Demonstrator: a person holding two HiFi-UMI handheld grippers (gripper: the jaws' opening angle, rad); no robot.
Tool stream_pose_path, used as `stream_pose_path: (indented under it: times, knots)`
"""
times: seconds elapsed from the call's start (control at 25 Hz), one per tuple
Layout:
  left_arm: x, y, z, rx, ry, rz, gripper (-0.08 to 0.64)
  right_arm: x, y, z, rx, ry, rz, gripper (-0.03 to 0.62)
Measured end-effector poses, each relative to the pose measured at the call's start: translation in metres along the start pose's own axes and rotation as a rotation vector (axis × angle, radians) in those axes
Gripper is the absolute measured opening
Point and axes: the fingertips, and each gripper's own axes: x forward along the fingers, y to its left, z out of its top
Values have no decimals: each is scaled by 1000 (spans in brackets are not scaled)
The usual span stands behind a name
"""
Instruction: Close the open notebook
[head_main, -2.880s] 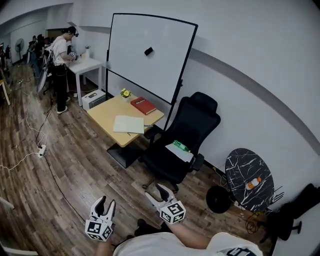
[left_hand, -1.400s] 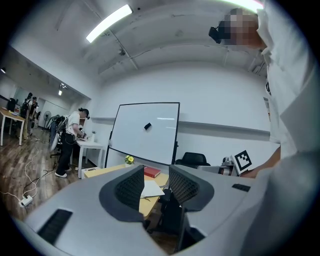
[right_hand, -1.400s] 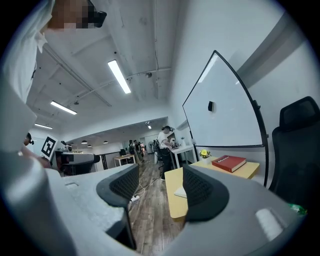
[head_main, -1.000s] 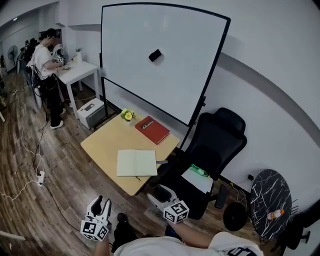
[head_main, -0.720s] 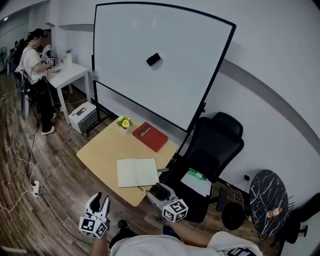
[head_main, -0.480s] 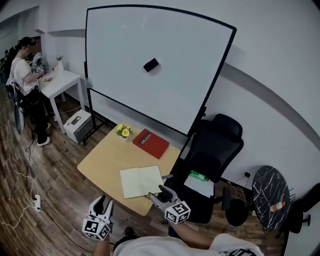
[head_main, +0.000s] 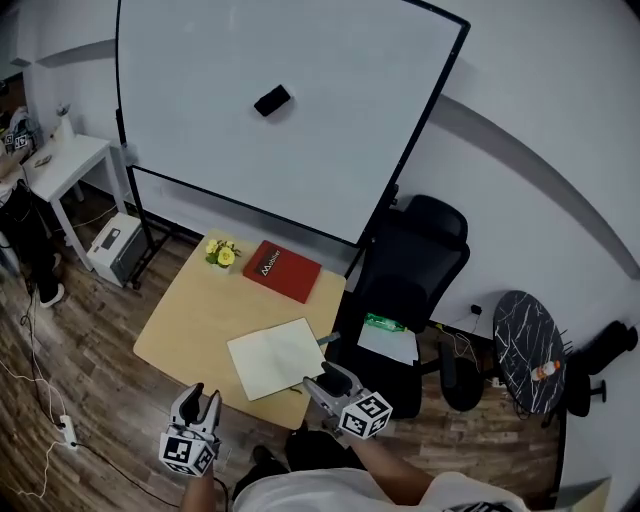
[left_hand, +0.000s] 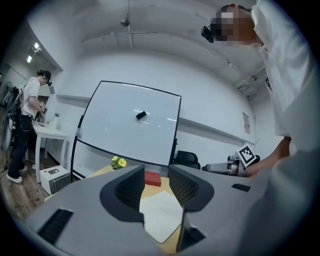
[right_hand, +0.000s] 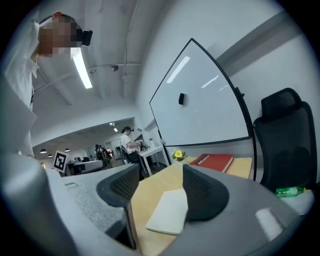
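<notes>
The notebook (head_main: 275, 357) lies open and flat on the table (head_main: 190, 320), its pale, blank pages forming a slightly skewed rectangle on the table's near right part. The table top is smooth light wood with rounded corners. At the table's far edge rests a red hard-cover book (head_main: 284, 271), and a small bunch of yellow flowers (head_main: 220, 254) stands at the table's far left corner. A glossy whiteboard (head_main: 270, 120) in a thin black frame rises behind the table, and a black padded chair (head_main: 410, 300) stands just to the table's right. The left gripper (head_main: 201, 398) hangs off the table's near edge, its ribbed grey jaws spread with nothing between them. The right gripper (head_main: 322, 378) is by the table's near right corner, jaws likewise spread and empty. Compared with half a second ago, the table and whiteboard loom larger and sit further left, while the notebook has not been touched.
</notes>
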Motion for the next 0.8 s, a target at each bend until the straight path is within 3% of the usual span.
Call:
stream_pose_path:
  times: [0.12, 0.24, 0.6, 0.8]
  knots:
    - [11, 11, -9, -8, 20, -26, 155, 6, -16, -23, 48, 53, -31, 276]
    - [19, 15, -14, -5, 38, -40, 155, 6, -34, -42, 156, 60, -65, 276]
    - [43, 13, -41, 2, 96, -86, 155, 1, -77, -70, 439, -7, -101, 276]
    - [47, 6, -62, -29, 115, -85, 155, -20, -119, -93, 641, -63, -220, 275]
